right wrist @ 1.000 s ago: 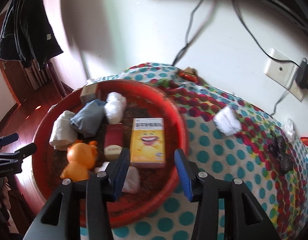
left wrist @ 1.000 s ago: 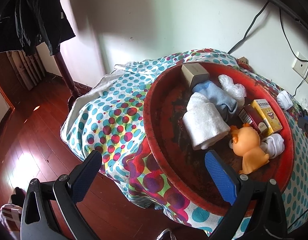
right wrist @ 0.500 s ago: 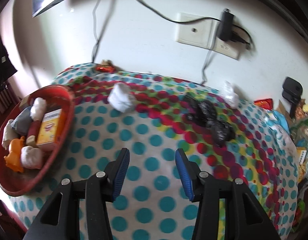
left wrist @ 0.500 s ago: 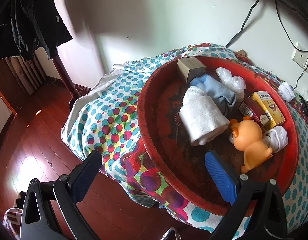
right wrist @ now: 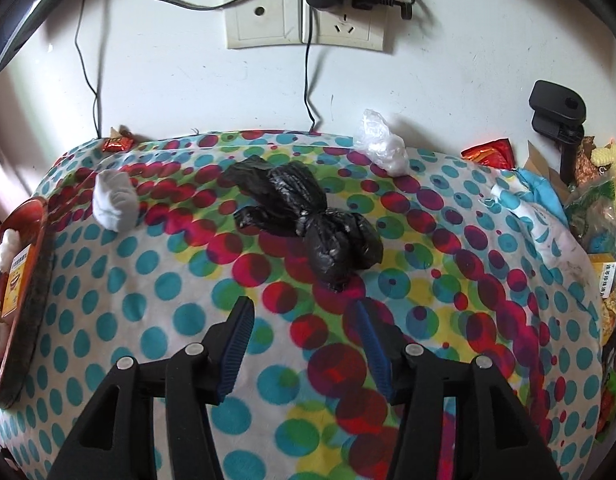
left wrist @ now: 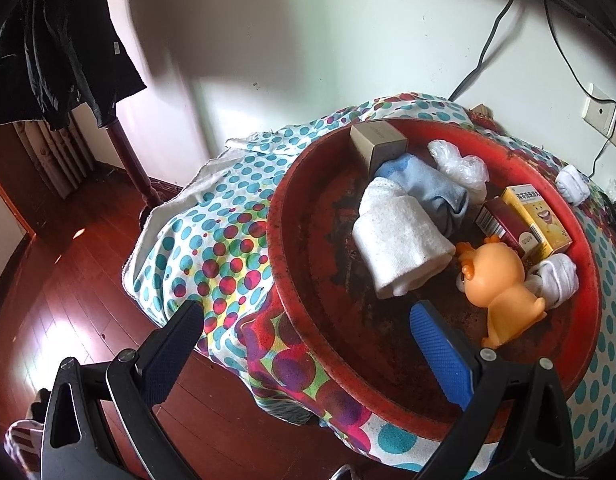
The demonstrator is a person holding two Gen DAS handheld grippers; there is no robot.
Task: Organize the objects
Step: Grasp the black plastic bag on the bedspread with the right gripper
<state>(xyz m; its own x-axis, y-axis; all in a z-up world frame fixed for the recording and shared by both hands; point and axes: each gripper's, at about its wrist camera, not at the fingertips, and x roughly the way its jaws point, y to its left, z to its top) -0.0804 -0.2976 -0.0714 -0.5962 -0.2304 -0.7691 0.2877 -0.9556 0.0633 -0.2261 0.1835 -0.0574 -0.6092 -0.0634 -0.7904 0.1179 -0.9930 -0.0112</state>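
Yellow box (left wrist: 537, 222) in red basin (left wrist: 292, 272): cartoon smiling mouth on the face, print too small to read. Dark red box (left wrist: 504, 224) beside it, barcode on the end. Tan box (left wrist: 378, 144) against the far rim, lettering illegible. Also in the basin: rolled white towel (left wrist: 400, 240), blue cloth (left wrist: 424, 184), clear plastic bag (left wrist: 460, 164), orange toy (left wrist: 496, 284), white sock ball (left wrist: 558, 278).

Surface: polka-dot cloth (right wrist: 156, 280) over a table set against a white wall; double wall socket (right wrist: 304, 16) with plug and black adapter, cords hanging down. Dark wooden floor (left wrist: 60, 280), black coat (left wrist: 56, 36) hung at upper left.

On the cloth, outside the basin: knotted black plastic bag (right wrist: 308, 216), just ahead of the right gripper (right wrist: 304, 316); white sock (right wrist: 114, 200) nearer the basin; clear bag (right wrist: 382, 140) by the wall.

Right gripper: jaws just been opening, nothing between them. Left gripper (left wrist: 304, 322): spread wide over the basin's near rim, grasping nothing.

Cut off at right edge: snack packets, yellow knitted item, partly seen.
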